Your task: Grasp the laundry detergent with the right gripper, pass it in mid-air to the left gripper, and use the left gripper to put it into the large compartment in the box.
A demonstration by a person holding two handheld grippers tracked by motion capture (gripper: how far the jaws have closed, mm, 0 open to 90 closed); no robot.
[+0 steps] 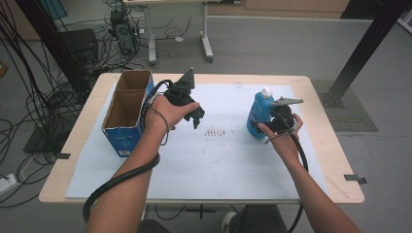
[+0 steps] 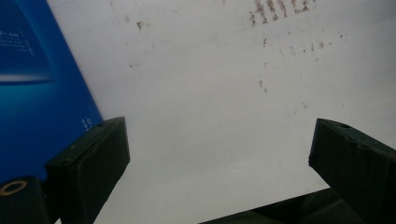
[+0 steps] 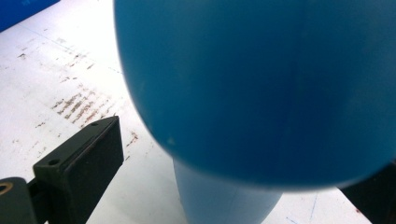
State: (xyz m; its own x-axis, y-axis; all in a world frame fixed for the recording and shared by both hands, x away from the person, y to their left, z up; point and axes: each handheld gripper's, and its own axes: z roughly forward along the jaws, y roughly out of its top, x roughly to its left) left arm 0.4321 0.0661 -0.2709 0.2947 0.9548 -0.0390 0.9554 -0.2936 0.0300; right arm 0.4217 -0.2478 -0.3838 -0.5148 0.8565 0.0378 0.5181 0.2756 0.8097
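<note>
You worked in a robotics or data-collection laboratory rather than a home or shop. The wooden table stood on a bare grey floor, and a stained white sheet covered its top as a work surface. Loose black cables lay tangled across the floor at the left, running towards electronic equipment beyond the table. A second desk frame with metal legs stood farther back, and a black structural beam rose at the right, suggesting a mounted rig.
</note>
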